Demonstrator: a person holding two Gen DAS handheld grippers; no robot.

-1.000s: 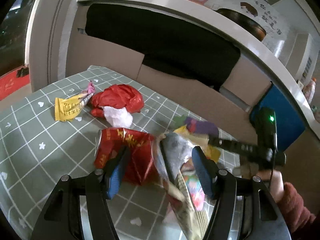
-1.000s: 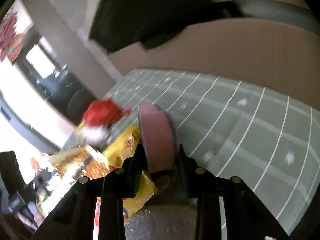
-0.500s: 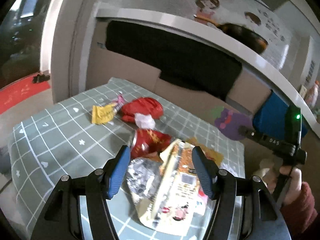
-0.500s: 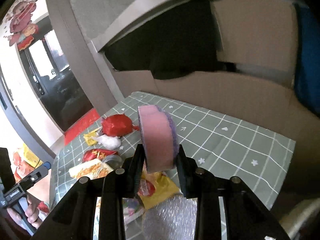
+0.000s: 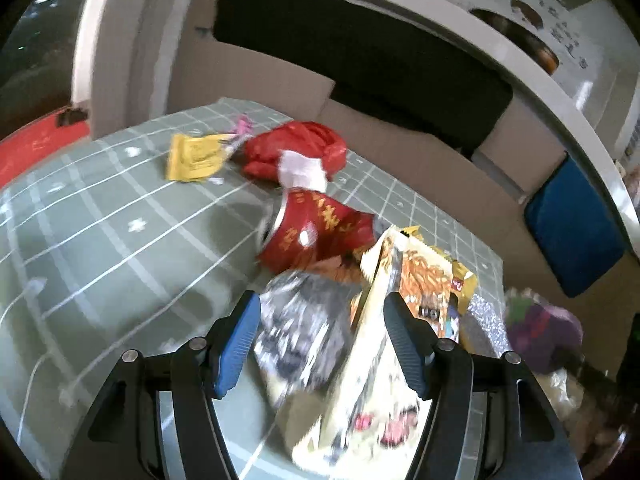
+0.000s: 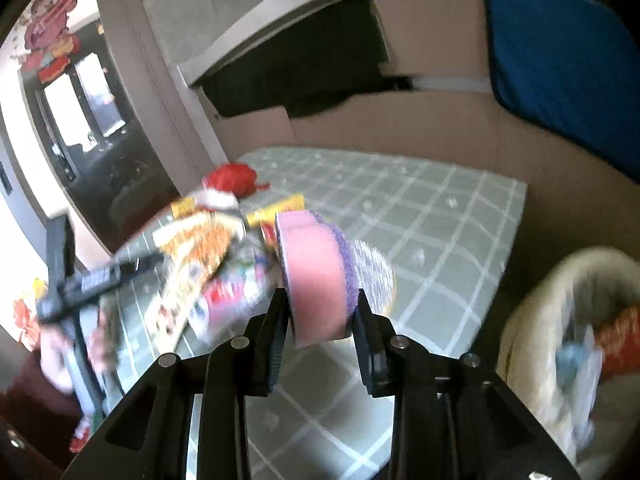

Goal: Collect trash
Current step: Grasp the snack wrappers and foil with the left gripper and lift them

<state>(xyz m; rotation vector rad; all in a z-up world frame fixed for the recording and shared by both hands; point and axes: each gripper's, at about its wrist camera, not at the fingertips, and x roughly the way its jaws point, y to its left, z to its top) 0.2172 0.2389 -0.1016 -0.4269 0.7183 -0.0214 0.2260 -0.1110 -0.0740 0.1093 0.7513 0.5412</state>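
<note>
Off to the right of the right gripper (image 6: pixel 318 312), beyond the bench (image 6: pixel 460 216) edge, stands a pale, round-rimmed bin (image 6: pixel 548 320). Blurred trash lies inside it: something orange-red and something pale blue, too smeared to name.

The right jaws are clamped on a sponge (image 6: pixel 314 276), held on edge between the pads. It is thick and pink, with a purple scouring layer on the side toward the right jaw, and its rounded top stands above the fingertips. It hangs above the green checked cloth that covers the bench.

The left gripper (image 5: pixel 322 336) has its jaws wide apart, with nothing pressed by the blue pads. Between and just ahead of them lies a heap of wrappers: a crinkled silver foil bag (image 5: pixel 304 320) near the left jaw and a long cream and orange snack packet (image 5: pixel 384 340) beside the right jaw. Ahead of the jaws lies a red packet with gold letters (image 5: pixel 316 232), then a red plastic bag (image 5: pixel 296 148) with white tissue (image 5: pixel 302 170) against it. A yellow wrapper (image 5: pixel 194 156) lies farther ahead and to the left.
</note>
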